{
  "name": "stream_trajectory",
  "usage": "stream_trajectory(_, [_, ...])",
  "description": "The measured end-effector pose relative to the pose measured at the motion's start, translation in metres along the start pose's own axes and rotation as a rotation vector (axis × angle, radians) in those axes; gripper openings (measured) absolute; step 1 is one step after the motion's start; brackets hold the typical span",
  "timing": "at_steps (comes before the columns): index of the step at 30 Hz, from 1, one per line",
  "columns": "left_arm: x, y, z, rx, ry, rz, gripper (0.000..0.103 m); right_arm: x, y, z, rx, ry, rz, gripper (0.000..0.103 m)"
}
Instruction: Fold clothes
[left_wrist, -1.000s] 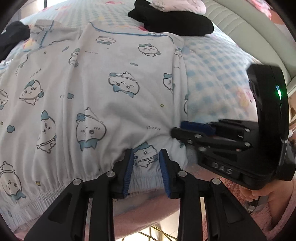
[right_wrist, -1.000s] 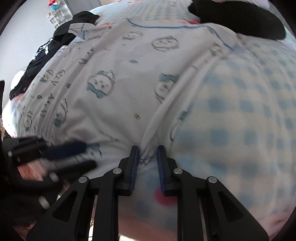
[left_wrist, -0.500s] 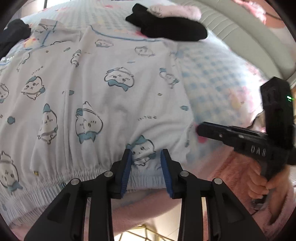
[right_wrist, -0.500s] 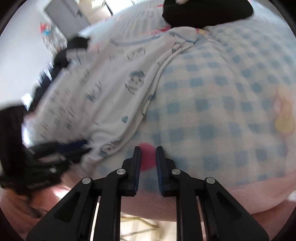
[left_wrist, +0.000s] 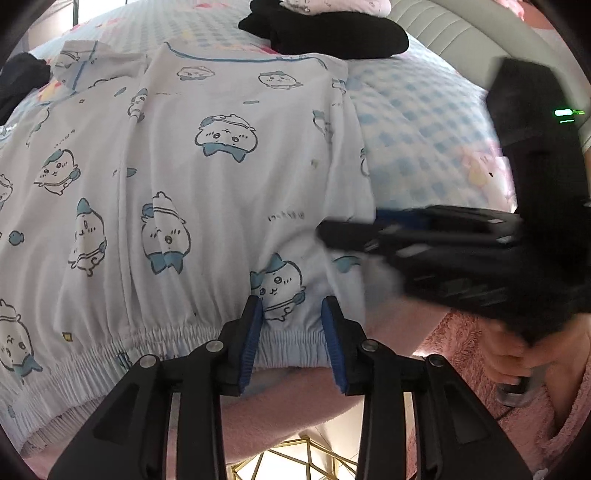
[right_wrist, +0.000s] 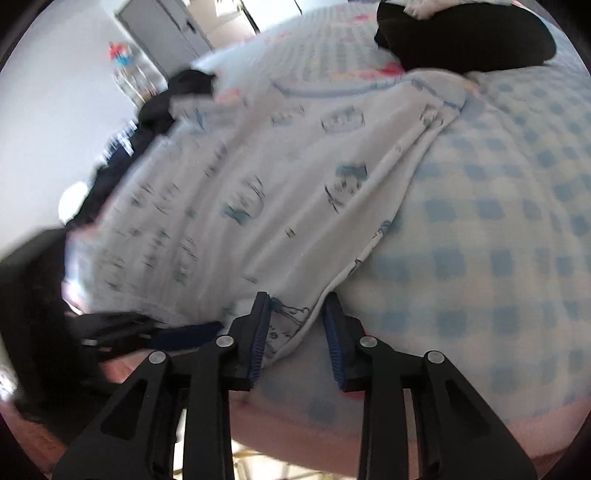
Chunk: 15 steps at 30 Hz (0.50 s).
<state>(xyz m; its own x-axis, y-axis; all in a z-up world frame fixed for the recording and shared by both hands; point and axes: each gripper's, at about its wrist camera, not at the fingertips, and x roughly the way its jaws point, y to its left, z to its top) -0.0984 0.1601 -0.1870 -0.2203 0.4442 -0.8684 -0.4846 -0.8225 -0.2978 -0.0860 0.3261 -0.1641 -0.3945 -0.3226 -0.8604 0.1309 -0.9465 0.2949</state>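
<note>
— Start at your left. What do you have?

— My left gripper (left_wrist: 291, 325) sits at the near, elasticated waistband (left_wrist: 184, 338) of the printed pyjama garment (left_wrist: 221, 166), which lies spread flat on the checked bedspread (left_wrist: 417, 122) with the waistband along the bed's near edge. My jaws there are parted, one blue pad either side of a cartoon figure on the cloth, nothing pinched. I'm over the band, not on it.

— And to the right of that?

— My right gripper (right_wrist: 297, 325) is at the garment's near right corner (right_wrist: 291, 325). Its jaws are also apart, with the corner's edge lying between the pads but not clamped. That view is blurred, so I judge contact loosely.

— So neither one holds cloth. What makes the grab go well?

— I'd say both should bite the waistband itself, since the gathered elastic is thicker and less likely to slip than the thin fabric above it. The right one wants both layers at the side seam, or the lower layer will trail when I lift.

— Anything in the way further out?

— A folded black pile (left_wrist: 325, 27) lies at the far end, just beyond the garment's far hem, and more dark clothing (right_wrist: 173, 96) lies at the far left. My guess is a fold away from me should stop short of the pile.

— Risk?

— Uneven grips, I think: a skewed fold line.
</note>
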Motion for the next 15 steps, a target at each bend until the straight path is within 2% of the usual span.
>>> stream_trajectory(3, [0.000, 0.003, 0.001, -0.010, 0.013, -0.001, 0.035, 0.016, 0.009, 0.001, -0.063, 0.043, -0.087, 0.029])
stream_trajectory(15, [0.005, -0.012, 0.004, 0.023, 0.017, 0.008, 0.036, 0.006, 0.006, -0.029, -0.155, 0.050, -0.274, 0.028])
